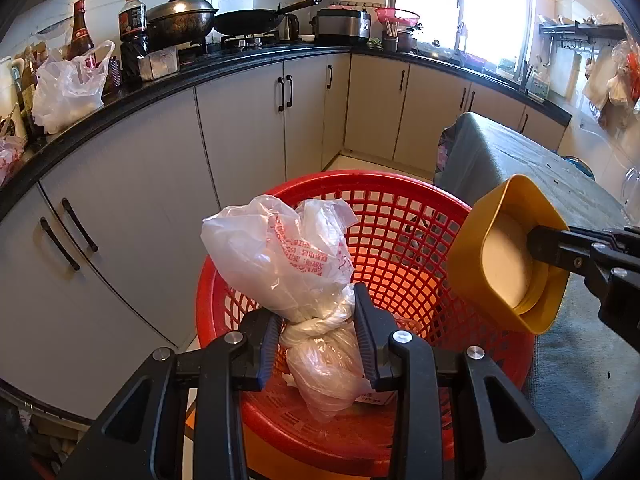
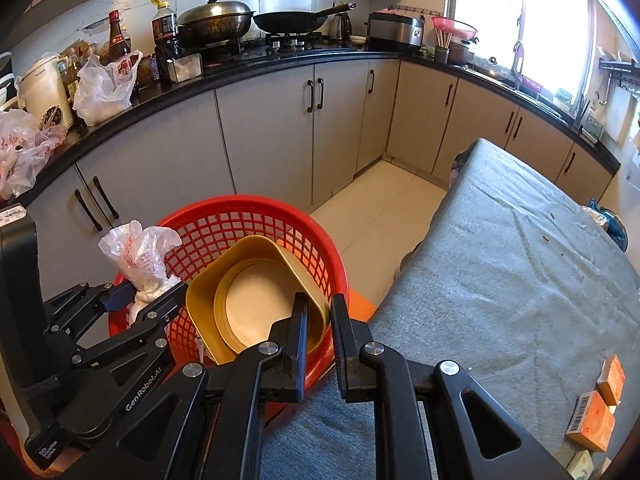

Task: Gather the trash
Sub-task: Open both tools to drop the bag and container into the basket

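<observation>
Left gripper [image 1: 316, 336] squeezed tight on knotted plastic bag [image 1: 296, 264] above red basket [image 1: 404, 184]. Right gripper [image 2: 319, 336] pinching rim of yellow bowl [image 2: 256, 300], tipped over basket.

Thin, crinkly translucent plastic on the knotted bag [image 1: 296, 264], glossy red plastic lattice on the basket [image 1: 404, 216], a satiny gold-coloured tub [image 2: 256, 300] with a matt pale bottom, matt black gripper fingers [image 2: 298, 340], and rough grey-green cloth over the table [image 2: 520, 264].
</observation>
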Demonstrator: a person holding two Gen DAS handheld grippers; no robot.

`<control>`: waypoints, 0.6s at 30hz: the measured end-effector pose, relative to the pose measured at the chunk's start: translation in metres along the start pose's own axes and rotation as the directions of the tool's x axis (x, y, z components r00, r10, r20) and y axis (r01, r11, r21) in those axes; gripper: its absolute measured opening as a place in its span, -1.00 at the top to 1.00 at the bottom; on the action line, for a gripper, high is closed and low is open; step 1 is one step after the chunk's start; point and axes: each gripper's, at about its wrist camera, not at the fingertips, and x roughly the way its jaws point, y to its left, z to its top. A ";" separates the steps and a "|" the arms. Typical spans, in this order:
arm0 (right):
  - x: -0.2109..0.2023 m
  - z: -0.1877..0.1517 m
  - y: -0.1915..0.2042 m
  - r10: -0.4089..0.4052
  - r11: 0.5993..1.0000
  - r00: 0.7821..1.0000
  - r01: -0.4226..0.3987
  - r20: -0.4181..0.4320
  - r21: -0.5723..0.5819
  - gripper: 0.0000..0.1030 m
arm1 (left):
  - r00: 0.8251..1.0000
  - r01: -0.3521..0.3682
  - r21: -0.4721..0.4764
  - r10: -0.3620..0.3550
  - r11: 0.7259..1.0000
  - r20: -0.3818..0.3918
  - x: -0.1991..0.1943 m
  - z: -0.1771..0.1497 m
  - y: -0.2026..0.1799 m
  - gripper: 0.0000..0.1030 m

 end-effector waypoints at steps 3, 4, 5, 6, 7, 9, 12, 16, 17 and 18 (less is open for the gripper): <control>0.003 -0.001 0.000 0.005 1.000 1.000 -0.005 -0.011 0.002 0.75 | 1.000 0.005 0.002 -0.005 1.000 -0.004 0.002 0.000 0.000 0.36; 0.005 -0.001 0.000 0.007 1.000 1.000 -0.007 -0.014 0.003 0.75 | 1.000 0.005 0.002 -0.005 1.000 -0.004 0.003 0.000 -0.001 0.35; 0.005 -0.001 0.000 0.008 1.000 1.000 -0.008 -0.017 0.004 0.75 | 1.000 0.006 -0.001 -0.006 1.000 -0.007 0.003 0.000 0.000 0.35; 0.006 -0.001 0.000 0.010 1.000 1.000 -0.010 -0.018 0.006 0.74 | 1.000 0.010 -0.004 -0.010 1.000 -0.010 0.004 0.000 0.000 0.34; 0.006 -0.001 0.000 0.013 1.000 1.000 -0.013 -0.020 0.009 0.72 | 1.000 0.012 -0.006 -0.012 1.000 -0.012 0.005 0.001 0.001 0.34; 0.006 -0.001 0.000 0.013 1.000 1.000 -0.012 -0.018 0.009 0.71 | 1.000 0.014 -0.011 -0.014 1.000 -0.014 0.005 0.001 0.001 0.30; 0.004 -0.001 -0.002 0.018 1.000 1.000 -0.018 -0.012 0.014 0.67 | 1.000 0.007 -0.018 -0.007 1.000 -0.009 0.004 0.002 0.002 0.14; -0.001 0.000 -0.006 0.027 0.999 1.000 -0.027 0.002 0.029 0.67 | 1.000 0.007 -0.024 -0.007 1.000 -0.005 0.002 0.003 0.003 0.10; -0.004 0.000 -0.008 0.027 0.999 1.000 -0.027 0.008 0.034 0.67 | 1.000 0.007 -0.024 -0.007 1.000 -0.004 0.002 0.003 0.003 0.10; -0.007 0.000 -0.009 0.030 0.999 0.999 -0.031 0.013 0.039 0.67 | 1.000 0.007 -0.024 -0.007 1.000 -0.001 0.001 0.003 0.002 0.06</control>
